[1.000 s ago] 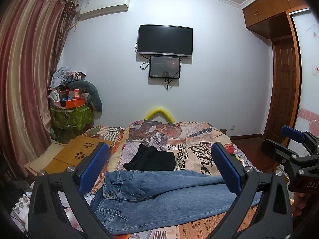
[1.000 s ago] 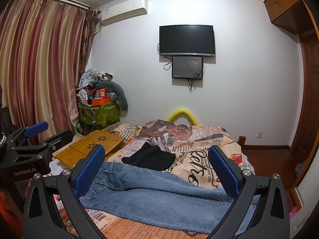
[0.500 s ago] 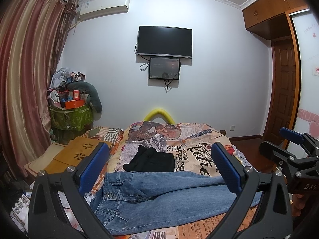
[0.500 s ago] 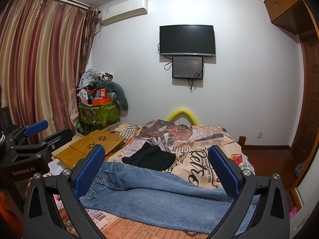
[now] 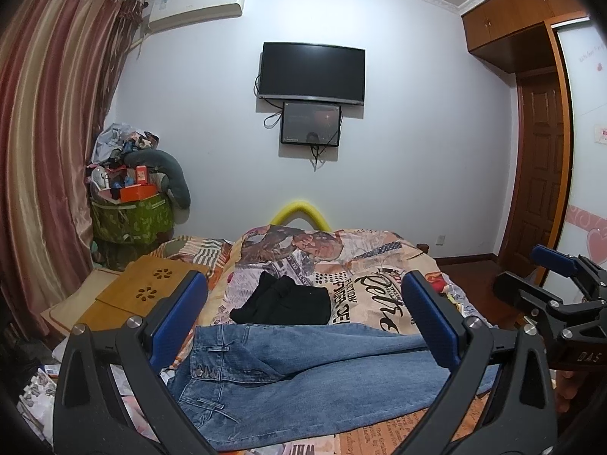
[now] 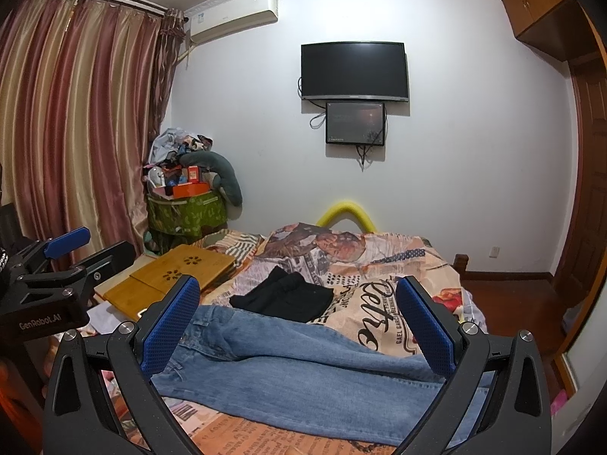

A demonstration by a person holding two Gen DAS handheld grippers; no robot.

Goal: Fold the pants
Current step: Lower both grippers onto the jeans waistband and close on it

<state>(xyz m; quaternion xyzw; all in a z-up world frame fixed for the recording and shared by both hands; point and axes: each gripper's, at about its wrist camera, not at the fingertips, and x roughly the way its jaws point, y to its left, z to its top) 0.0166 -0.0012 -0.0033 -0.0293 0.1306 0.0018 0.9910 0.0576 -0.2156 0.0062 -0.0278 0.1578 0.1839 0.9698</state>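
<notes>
Blue jeans [image 5: 303, 375] lie flat across the near end of the bed, waistband to the left and legs to the right; they also show in the right wrist view [image 6: 303, 375]. My left gripper [image 5: 303, 311] is open and empty, held above the jeans near the waistband side. My right gripper [image 6: 297, 311] is open and empty, held above the legs. Each gripper shows at the edge of the other's view: the right one [image 5: 550, 288] and the left one [image 6: 57, 265].
A folded black garment [image 5: 284, 301] lies on the patterned bedspread [image 5: 379, 288] behind the jeans. A wooden lap table [image 5: 132, 295] sits at the bed's left. A cluttered green bin [image 5: 131, 216], curtains and a wall television [image 5: 313, 72] lie beyond. A wooden door [image 5: 538, 189] is at the right.
Both grippers stay open and almost still. The left wrist view has shifted very slightly; the jeans have not moved.
</notes>
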